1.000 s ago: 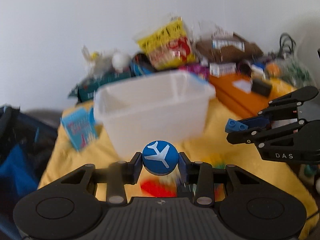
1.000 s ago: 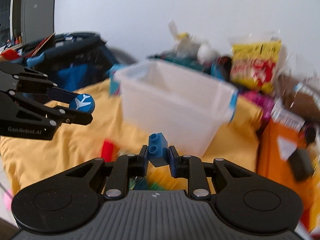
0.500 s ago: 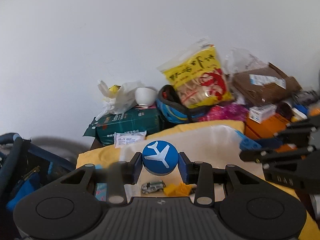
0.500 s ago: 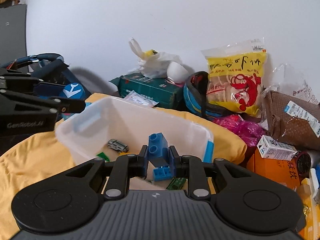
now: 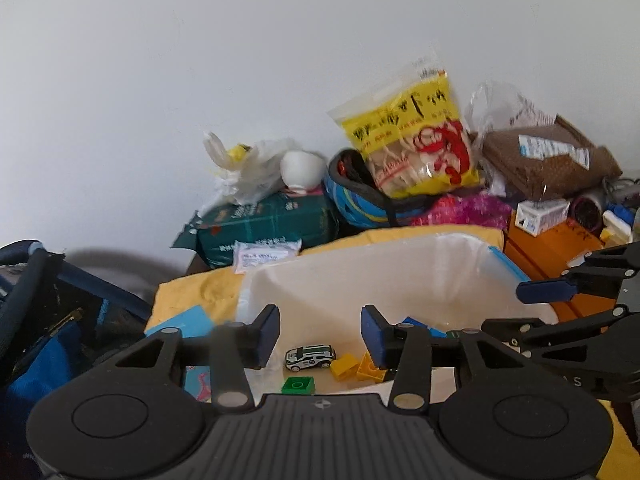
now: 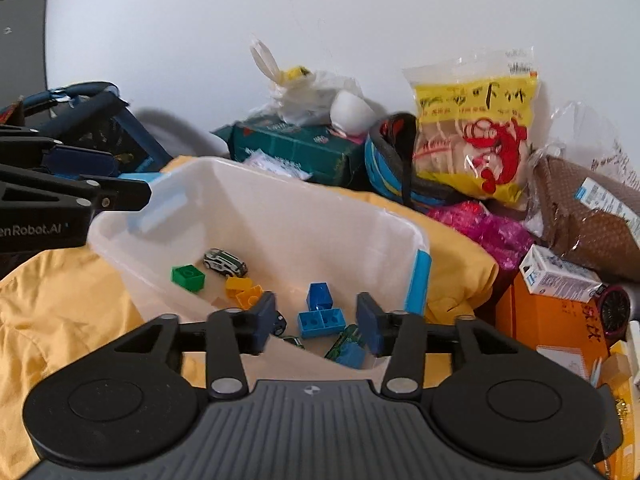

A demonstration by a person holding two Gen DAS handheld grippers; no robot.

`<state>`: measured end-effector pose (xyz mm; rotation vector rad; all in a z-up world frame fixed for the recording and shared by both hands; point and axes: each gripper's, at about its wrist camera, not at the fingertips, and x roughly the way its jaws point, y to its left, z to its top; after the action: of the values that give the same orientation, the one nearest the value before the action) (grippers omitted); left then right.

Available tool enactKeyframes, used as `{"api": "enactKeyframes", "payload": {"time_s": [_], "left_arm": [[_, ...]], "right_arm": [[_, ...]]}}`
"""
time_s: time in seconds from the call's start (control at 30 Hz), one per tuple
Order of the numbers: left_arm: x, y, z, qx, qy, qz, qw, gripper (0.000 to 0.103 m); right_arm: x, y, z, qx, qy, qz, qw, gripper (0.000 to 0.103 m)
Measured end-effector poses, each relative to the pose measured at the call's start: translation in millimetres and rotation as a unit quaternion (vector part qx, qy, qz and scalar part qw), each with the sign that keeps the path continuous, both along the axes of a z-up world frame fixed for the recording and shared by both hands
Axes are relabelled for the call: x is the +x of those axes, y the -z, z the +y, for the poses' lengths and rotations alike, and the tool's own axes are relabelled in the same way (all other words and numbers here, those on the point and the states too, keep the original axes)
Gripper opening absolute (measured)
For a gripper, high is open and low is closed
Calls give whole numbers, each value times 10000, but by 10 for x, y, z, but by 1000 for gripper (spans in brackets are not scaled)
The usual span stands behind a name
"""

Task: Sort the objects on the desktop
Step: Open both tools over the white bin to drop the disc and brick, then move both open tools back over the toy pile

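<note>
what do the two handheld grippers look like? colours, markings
Left gripper and right gripper match: black ribbed body, two round black discs, black linkage arms with silver pivot pins, dark blue pads on the fingers. White side lettering: "enRobot.AI" on the left, partly cut off; "AS" on the right. No cables or sleeves visible.

A translucent white plastic bin with pale blue handle clips sits upright on a yellow cloth covering the worktop. Inside, on its floor, lie the sorted pieces — a small white-and-green toy car just beside a green square building brick, and two yellow bricks touching each other next to the car. Nearer the right side, a blue brick stands tilted above a flat blue two-stud brick. Another blue piece and a dark green toy rest at the near wall — partly hidden.
</note>
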<state>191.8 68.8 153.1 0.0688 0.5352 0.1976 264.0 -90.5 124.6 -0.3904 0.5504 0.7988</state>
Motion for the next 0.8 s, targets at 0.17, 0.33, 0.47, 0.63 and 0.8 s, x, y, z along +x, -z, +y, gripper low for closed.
{"api": "enactKeyframes", "payload": {"time_s": [0.17,0.33,0.47,0.63,0.8], "left_arm": [[-376,104,-133,44,202,10,9998,53],[-738,488,-338,163,543,523,9970,53],[-958,894,-574,357,609,1028,9922,53],[-1049,1290,-935,893,1123,1454,9789,52],[-903,1495,-1056,1291,1203,1523,9724,50]], "right_arm": [[-227,38,-233,21,-223,-83,9997,64],[-457,342,-493,-279,-287,299,9988,61],[-685,605,-646,-441,-233,494,9975,60],[-859,784,-748,-471,-100,831,9954,60],[-979,808,-737,-524,-194,797,9953,61]]}}
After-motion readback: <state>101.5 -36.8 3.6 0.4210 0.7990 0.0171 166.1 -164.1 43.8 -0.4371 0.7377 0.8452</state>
